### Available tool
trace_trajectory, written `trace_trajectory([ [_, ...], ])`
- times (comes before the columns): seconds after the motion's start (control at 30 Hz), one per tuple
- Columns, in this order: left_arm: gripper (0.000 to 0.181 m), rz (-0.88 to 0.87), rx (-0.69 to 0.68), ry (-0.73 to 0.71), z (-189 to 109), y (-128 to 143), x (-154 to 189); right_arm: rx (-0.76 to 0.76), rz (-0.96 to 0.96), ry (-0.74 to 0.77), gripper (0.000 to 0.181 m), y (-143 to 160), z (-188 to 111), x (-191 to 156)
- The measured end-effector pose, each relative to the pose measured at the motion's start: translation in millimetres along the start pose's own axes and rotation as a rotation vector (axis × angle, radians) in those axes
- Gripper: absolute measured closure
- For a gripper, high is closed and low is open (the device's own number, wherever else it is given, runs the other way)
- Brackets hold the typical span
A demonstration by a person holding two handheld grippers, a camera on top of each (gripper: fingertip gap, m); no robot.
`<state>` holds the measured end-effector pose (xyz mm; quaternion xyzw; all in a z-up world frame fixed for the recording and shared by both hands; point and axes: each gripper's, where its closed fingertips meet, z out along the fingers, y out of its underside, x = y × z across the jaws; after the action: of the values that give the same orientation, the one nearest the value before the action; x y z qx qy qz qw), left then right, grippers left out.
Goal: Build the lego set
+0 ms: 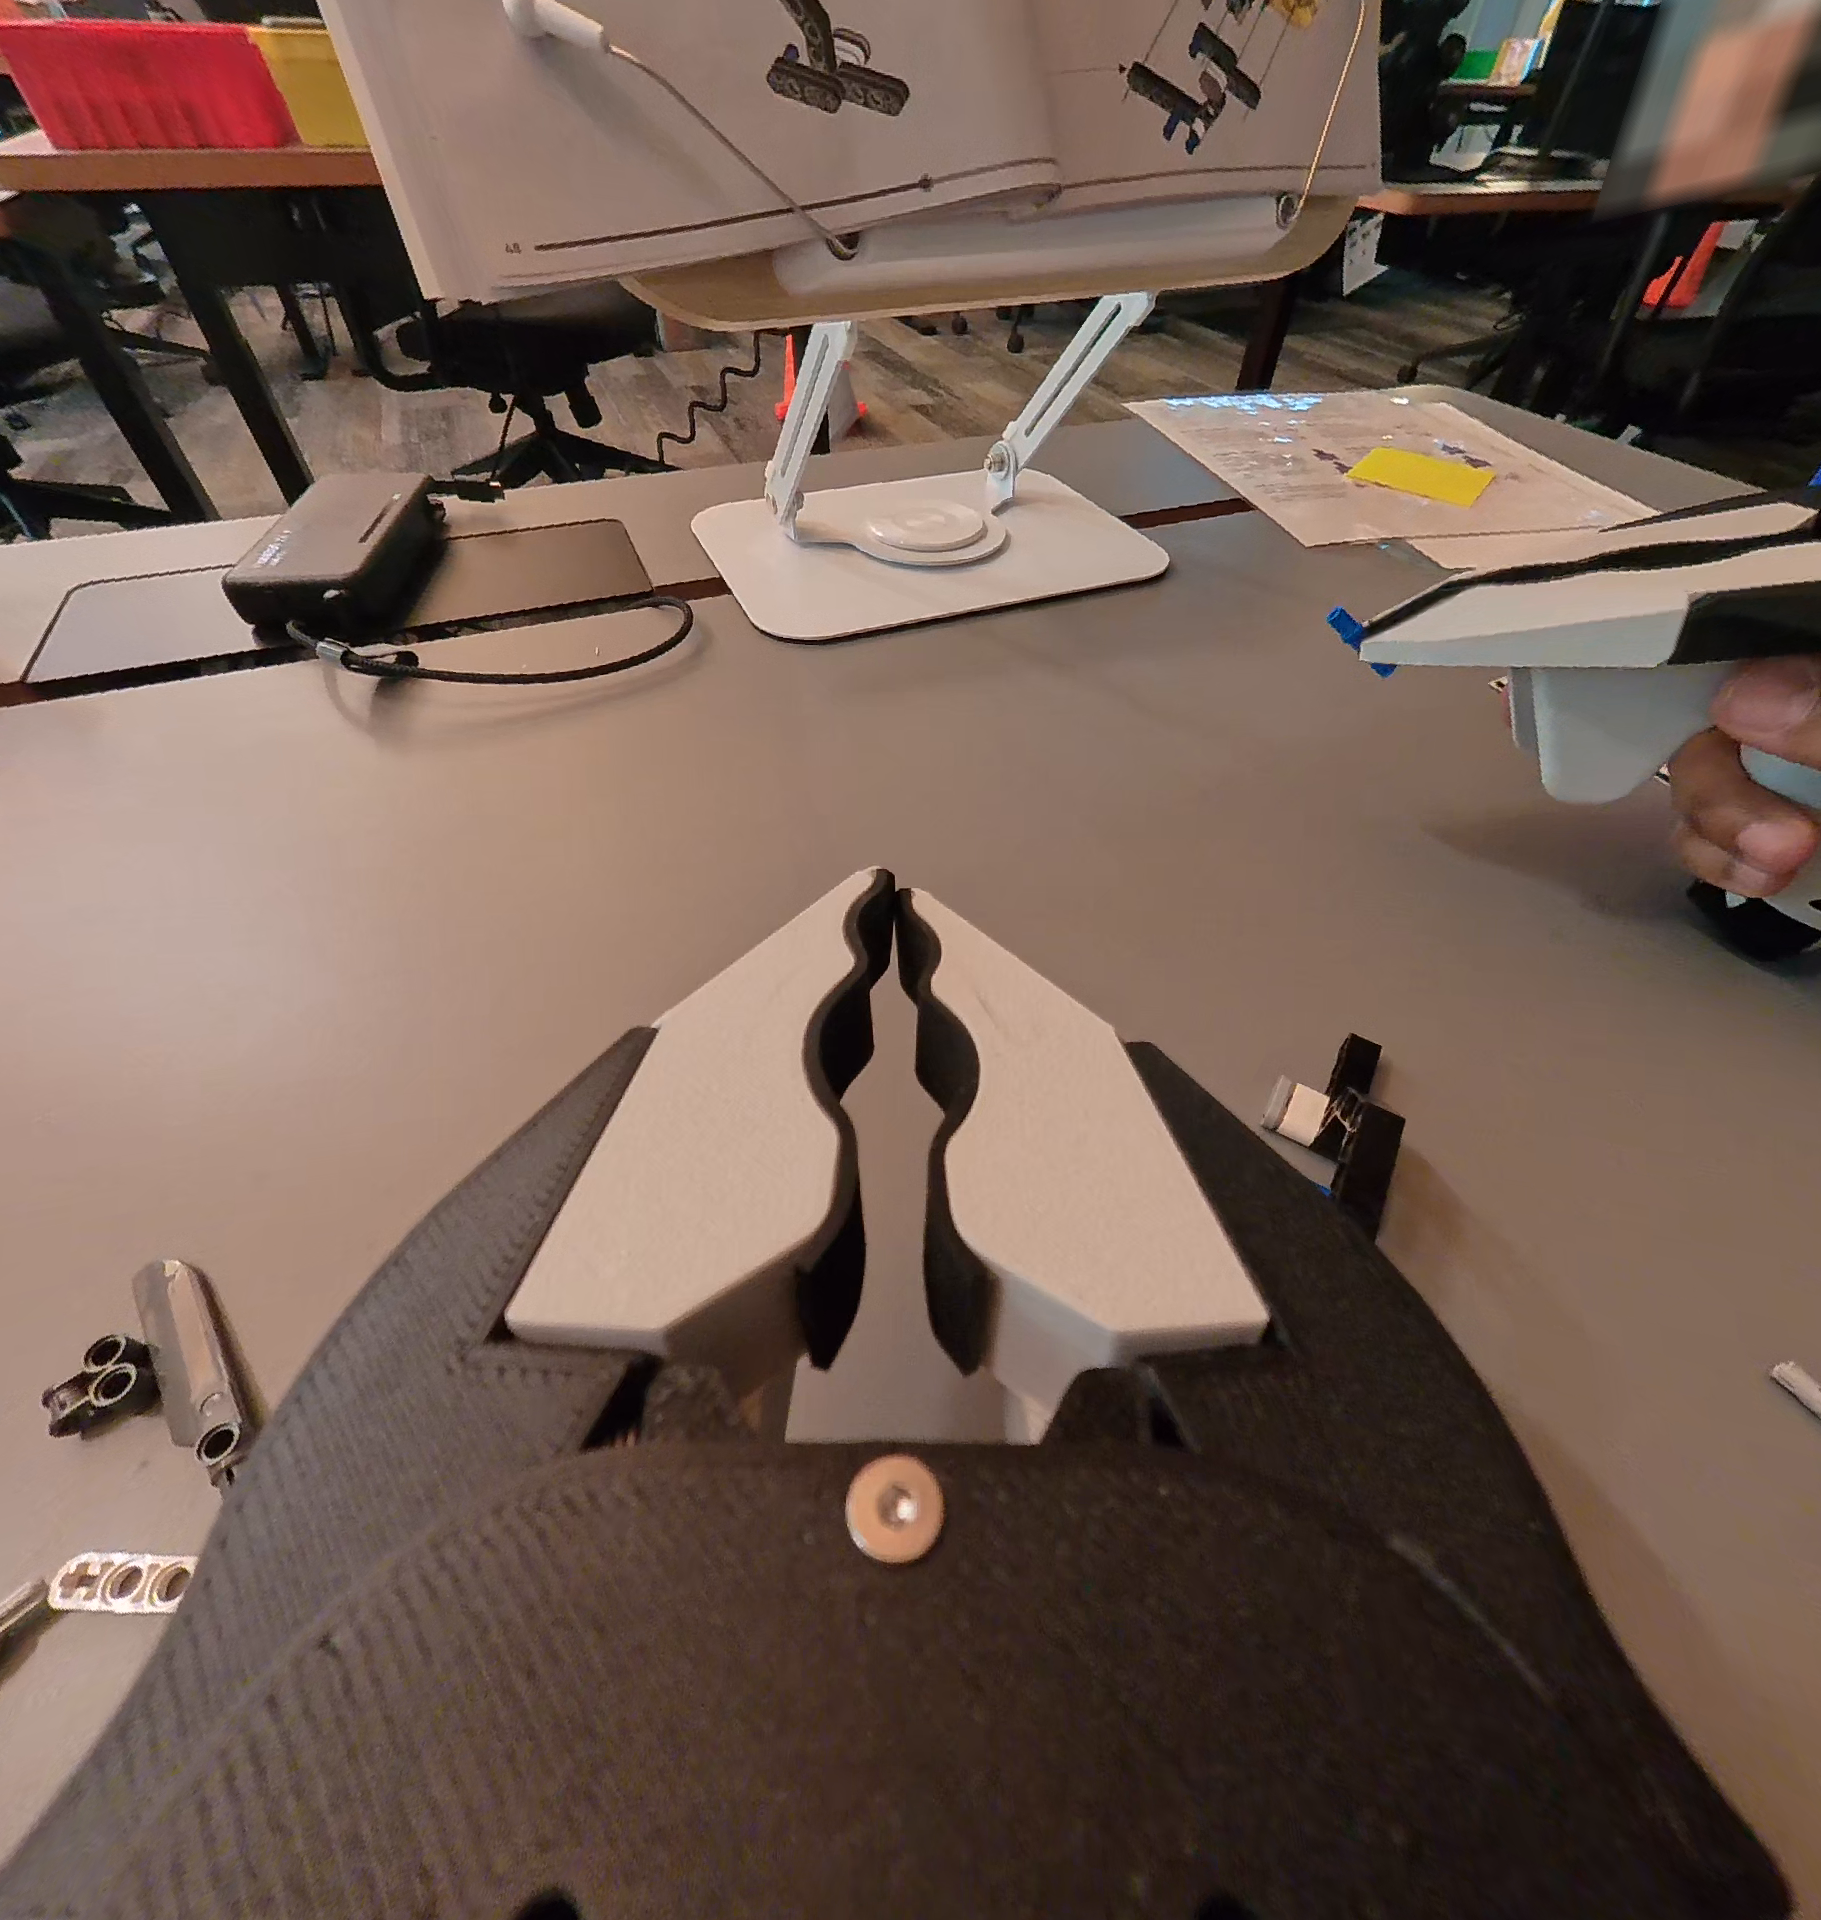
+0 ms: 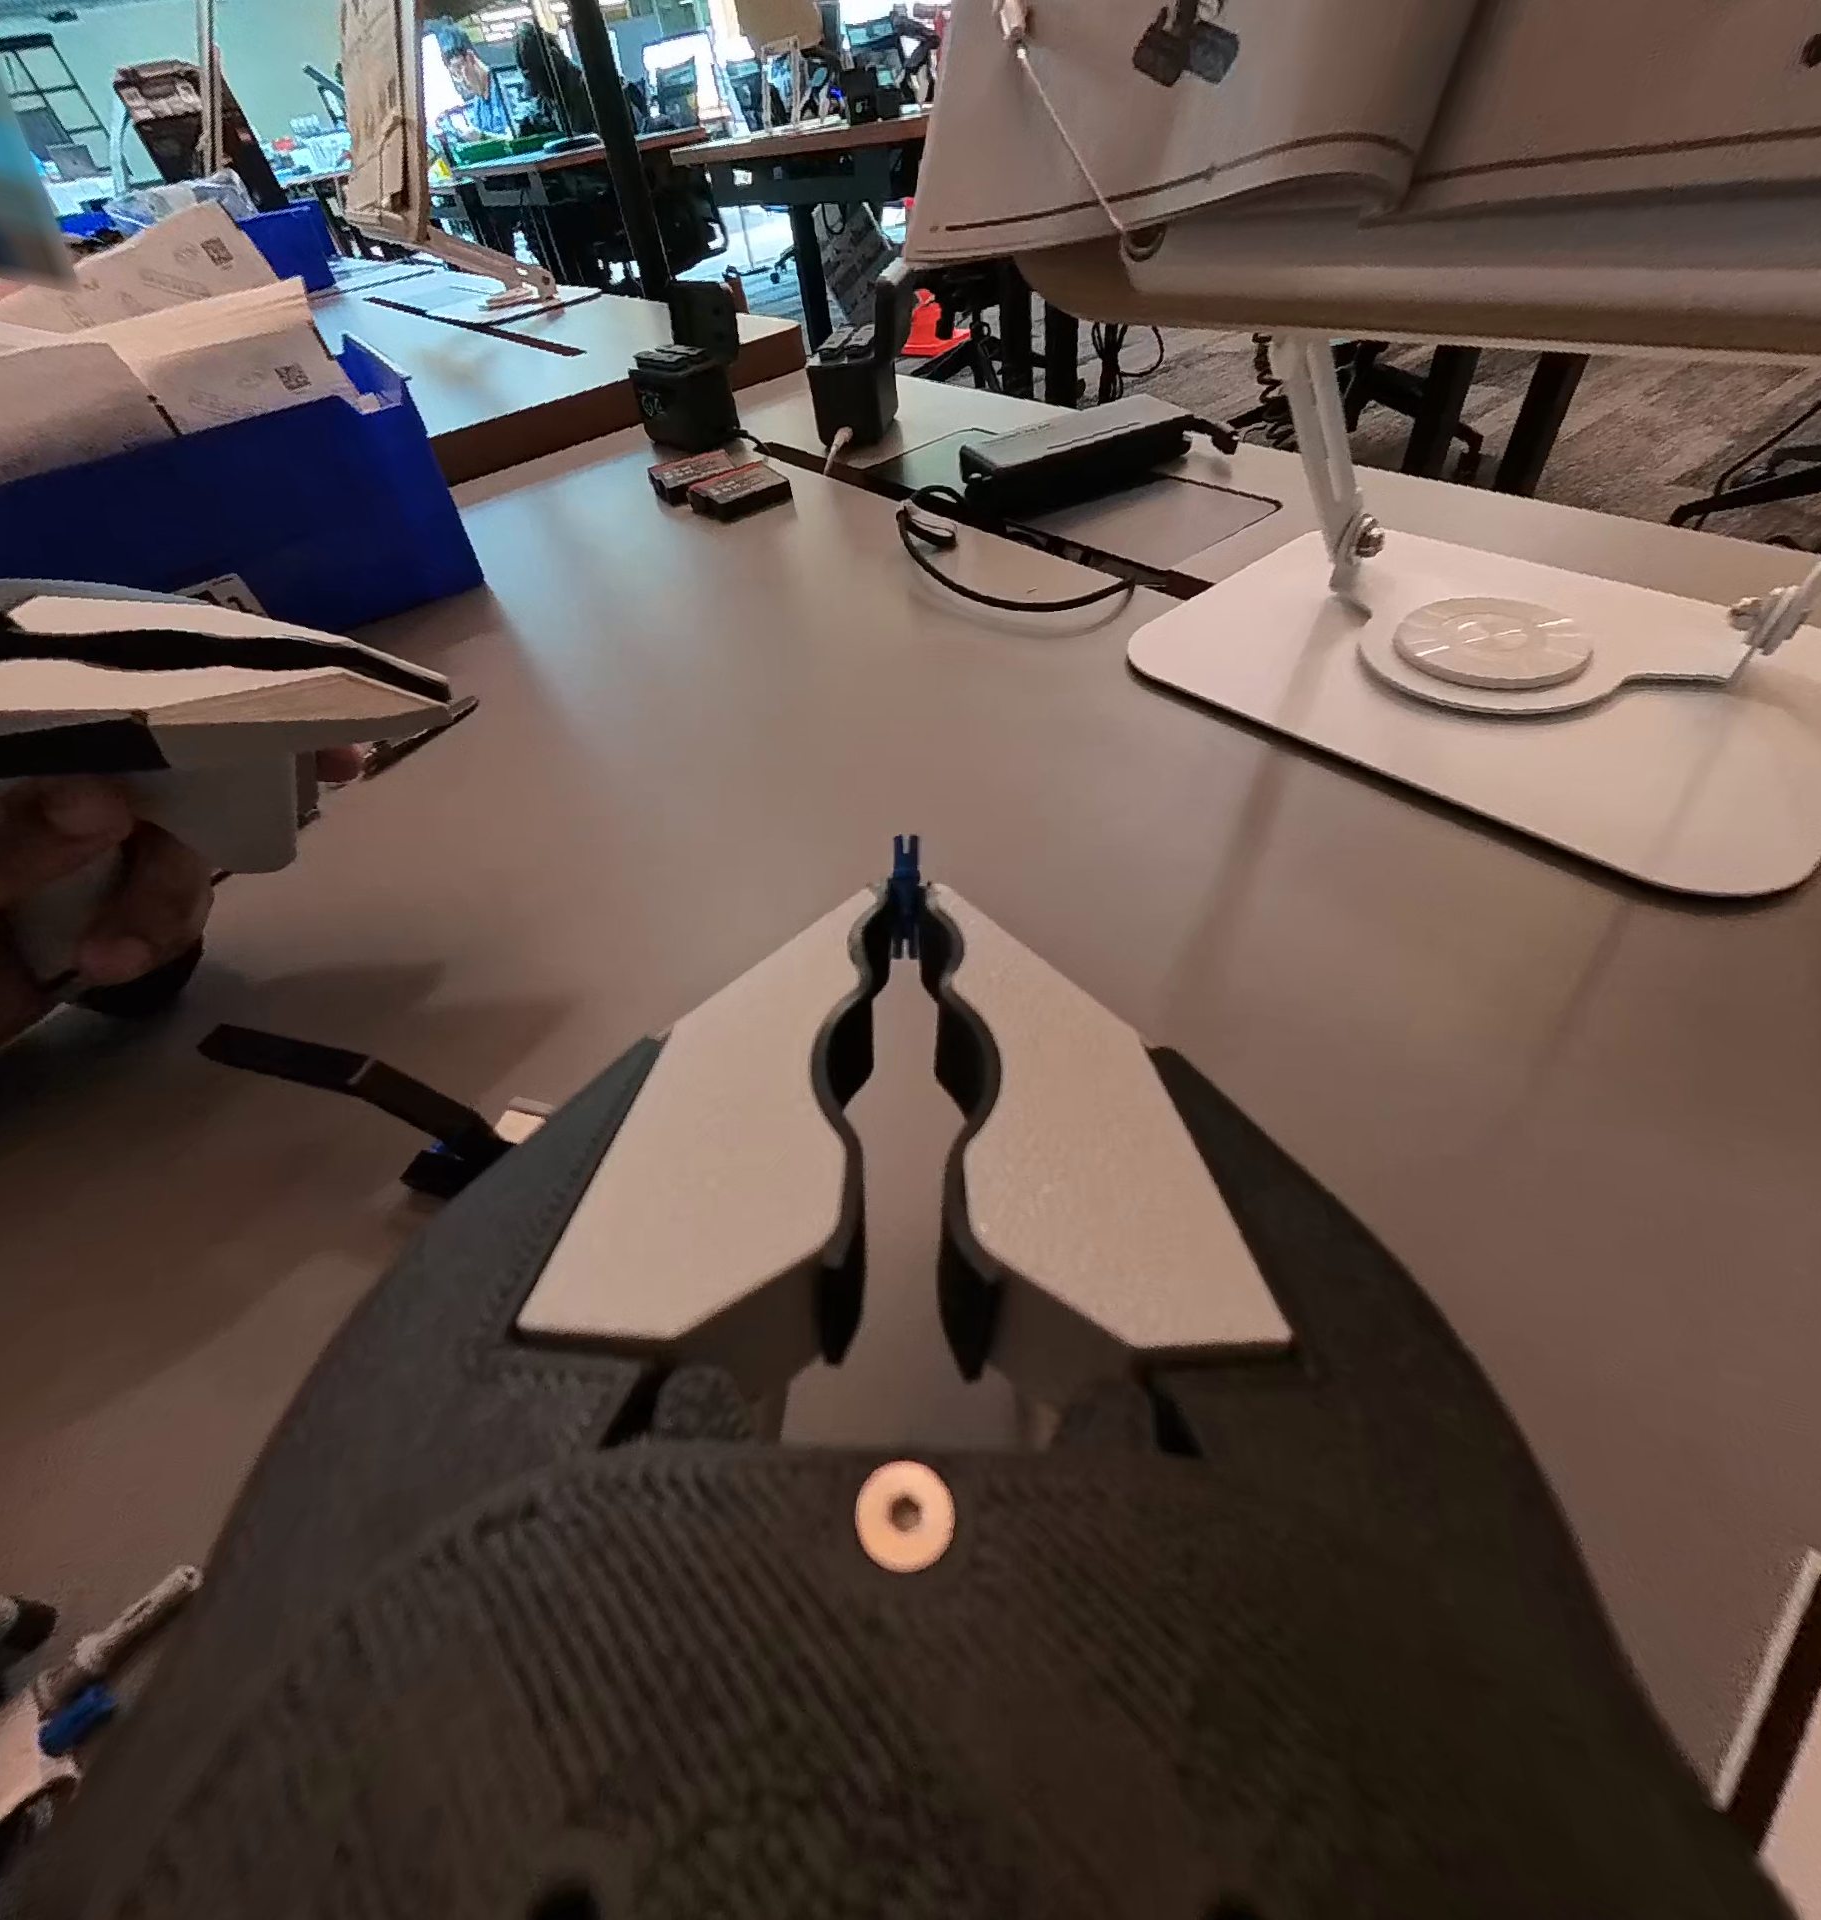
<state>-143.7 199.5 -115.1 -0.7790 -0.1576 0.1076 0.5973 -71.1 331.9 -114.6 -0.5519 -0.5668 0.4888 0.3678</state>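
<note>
My left gripper (image 1: 893,896) is shut and empty, held above the grey table (image 1: 677,831). My right gripper (image 2: 906,899) is shut on a small blue pin (image 2: 903,883) that sticks out past its tips; it also shows at the right of the left wrist view (image 1: 1355,636) with the blue pin (image 1: 1344,623). A black beam assembly with a white part (image 1: 1342,1127) lies to the right of my left gripper. A grey cylinder (image 1: 191,1356), a black connector (image 1: 101,1382) and a grey beam (image 1: 121,1581) lie at the lower left. The left gripper shows in the right wrist view (image 2: 438,701).
An open instruction booklet (image 1: 781,125) rests on a white stand (image 1: 927,561) at the back of the table. A black box with a cable (image 1: 334,551) sits back left. A plastic bag with a yellow card (image 1: 1405,478) lies back right. A blue bin (image 2: 220,499) stands at the left. Spacing between my two grippers at the tips: around 15 cm. My left gripper's tips are some 15 cm from the grey cylinder (image 1: 191,1356). The right gripper is farther from the black connector (image 1: 101,1382), some 35 cm, than the left, some 20 cm.
</note>
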Motion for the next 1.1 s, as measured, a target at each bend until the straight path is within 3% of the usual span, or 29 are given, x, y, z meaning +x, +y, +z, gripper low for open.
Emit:
trace_trajectory([
  [0.3, 0.181, 0.003, 0.003, 0.018, -0.4, -0.4, 2.5, -0.023, -0.133, -0.116, 0.179, 4.2, 6.9, -32.9],
  [1.1, 0.181, 0.017, 0.002, 0.028, -0.3, -0.2, 5.6, -0.042, -0.12, -0.099, 0.179, 6.5, 9.7, -29.6],
])
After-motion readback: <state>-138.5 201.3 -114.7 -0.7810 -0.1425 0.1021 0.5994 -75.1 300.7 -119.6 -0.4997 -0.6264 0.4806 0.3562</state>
